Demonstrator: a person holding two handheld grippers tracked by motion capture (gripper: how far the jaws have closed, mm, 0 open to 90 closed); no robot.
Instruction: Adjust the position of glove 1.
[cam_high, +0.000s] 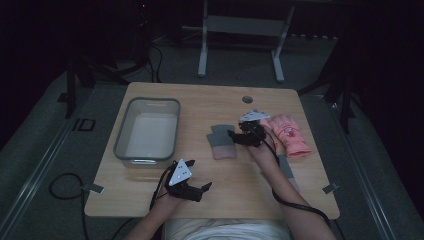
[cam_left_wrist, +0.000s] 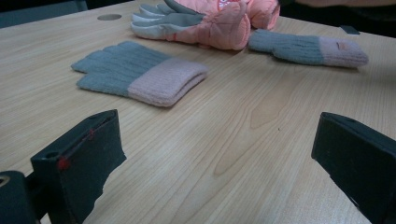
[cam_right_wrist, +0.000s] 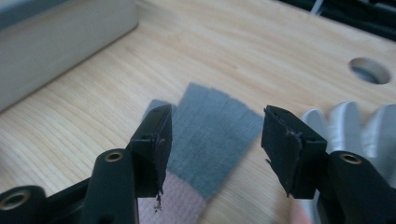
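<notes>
Desk (cam_high: 210, 102) carries a grey bin (cam_high: 148, 131) at far left, a grey knit glove with pink cuff (cam_high: 221, 142) near centre, and a pink padded glove (cam_high: 290, 134) to its right. In the left gripper view a second grey-and-pink knit glove (cam_left_wrist: 308, 47) lies just beside the padded glove (cam_left_wrist: 210, 21); in the high view it is hard to make out behind the right forearm. Key relation: the right tongs (cam_high: 239, 137) sit directly over the centre knit glove, whose long axis runs near to far, grey fingers toward the far edge, pink cuff toward the person. In the right gripper view (cam_right_wrist: 215, 154) the jaws stand partly apart, one on each side of the grey finger section (cam_right_wrist: 215, 135); pads do not appear to press the fabric, so I judge no grip yet. Whether the tips touch the desk cannot be told. The right hand is clearly the nearer one. Left tongs (cam_high: 192, 187) rest at the near edge, well apart from the gloves, jaws wide open with nothing between them (cam_left_wrist: 210, 158). The bin's contents are too dim to read.
</notes>
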